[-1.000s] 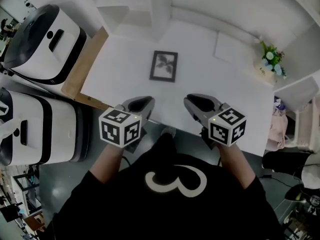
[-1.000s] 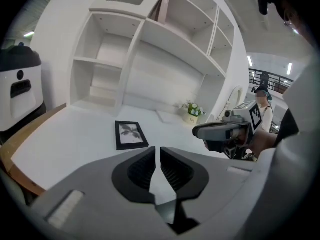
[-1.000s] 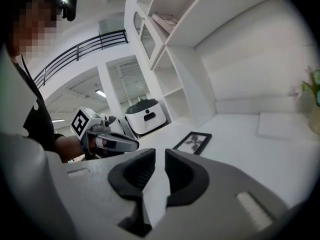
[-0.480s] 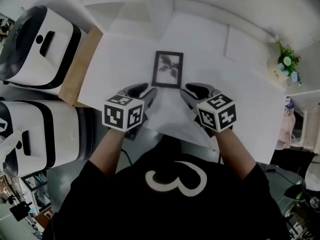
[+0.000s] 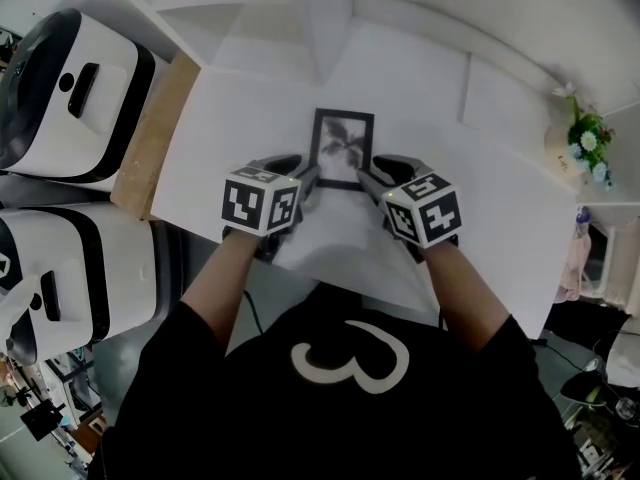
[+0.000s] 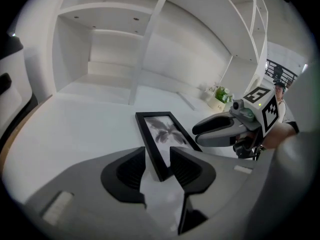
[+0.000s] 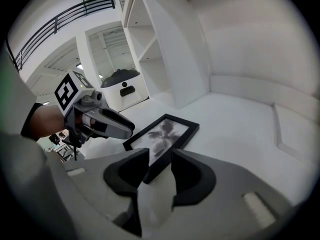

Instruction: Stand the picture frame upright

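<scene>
A black picture frame point(image 5: 342, 148) with a leaf print lies flat on the white table point(image 5: 240, 108). My left gripper point(image 5: 303, 176) is at its near left corner, jaws opening. In the left gripper view the frame's point(image 6: 162, 133) corner sits between the left gripper's point(image 6: 157, 165) jaws, and the pads are not pressing it. My right gripper point(image 5: 368, 176) is at the near right corner, also opening. In the right gripper view the frame's point(image 7: 165, 134) edge runs between the right gripper's point(image 7: 160, 169) jaws, untouched. Each gripper shows in the other's view: right gripper point(image 6: 220, 130), left gripper point(image 7: 106, 124).
Two white and black machines point(image 5: 75, 83) point(image 5: 70, 268) stand left of the table, past a wooden strip point(image 5: 160, 133). A small pot of flowers point(image 5: 585, 143) sits at the far right. A white shelf post point(image 5: 330, 18) rises behind the frame. A flat white panel point(image 5: 505, 98) lies at the back right.
Both grippers have moved forward from the table's front edge to the frame's near corners, and their jaws have opened.
</scene>
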The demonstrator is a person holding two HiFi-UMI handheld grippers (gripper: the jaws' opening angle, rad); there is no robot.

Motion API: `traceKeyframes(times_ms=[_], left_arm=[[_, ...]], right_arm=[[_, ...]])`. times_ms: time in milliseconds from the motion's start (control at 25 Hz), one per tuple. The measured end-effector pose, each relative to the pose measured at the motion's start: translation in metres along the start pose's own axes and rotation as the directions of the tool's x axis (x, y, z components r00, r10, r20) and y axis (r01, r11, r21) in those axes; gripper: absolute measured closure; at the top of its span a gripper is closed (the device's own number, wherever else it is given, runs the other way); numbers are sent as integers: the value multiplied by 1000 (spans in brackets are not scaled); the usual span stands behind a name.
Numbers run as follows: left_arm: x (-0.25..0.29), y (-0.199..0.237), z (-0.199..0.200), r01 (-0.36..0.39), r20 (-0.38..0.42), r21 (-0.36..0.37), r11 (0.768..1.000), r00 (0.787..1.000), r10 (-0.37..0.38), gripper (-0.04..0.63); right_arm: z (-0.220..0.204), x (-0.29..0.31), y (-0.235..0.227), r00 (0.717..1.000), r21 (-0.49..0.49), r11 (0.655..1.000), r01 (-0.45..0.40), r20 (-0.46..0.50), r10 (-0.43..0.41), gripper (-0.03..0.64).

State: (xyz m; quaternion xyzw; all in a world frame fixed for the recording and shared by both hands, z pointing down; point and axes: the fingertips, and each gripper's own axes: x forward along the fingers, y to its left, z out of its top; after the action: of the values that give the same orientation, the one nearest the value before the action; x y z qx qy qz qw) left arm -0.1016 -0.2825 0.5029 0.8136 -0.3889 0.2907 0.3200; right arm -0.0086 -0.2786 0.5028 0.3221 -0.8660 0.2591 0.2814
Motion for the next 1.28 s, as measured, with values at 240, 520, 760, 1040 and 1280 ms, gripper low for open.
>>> traceKeyframes(times_ms=[240, 520, 760, 1040, 1280], left_arm=[[11, 8, -2, -14, -18, -5, 1000, 1000, 14, 459], [14, 9, -6, 12, -24, -24, 1000, 1000, -13, 471], [16, 5, -7, 23, -18, -39, 999, 1000, -24, 497], [15, 3, -8, -3, -23, -29, 1000, 1000, 2, 499], [12, -9, -17, -11, -27, -19, 1000, 1000, 11, 499]], right_arm=[[-3, 11, -5, 1000, 13, 1000, 23, -22, -23, 474], [-5, 14, -6, 998, 12, 999, 45, -32, -44, 474], [-6, 14, -6, 998, 7, 999, 47, -34, -47, 474], [-9, 12, -5, 998, -2, 999, 52, -29, -52, 474], [-19, 2, 1, 998, -6, 998, 55, -30, -55, 474]])
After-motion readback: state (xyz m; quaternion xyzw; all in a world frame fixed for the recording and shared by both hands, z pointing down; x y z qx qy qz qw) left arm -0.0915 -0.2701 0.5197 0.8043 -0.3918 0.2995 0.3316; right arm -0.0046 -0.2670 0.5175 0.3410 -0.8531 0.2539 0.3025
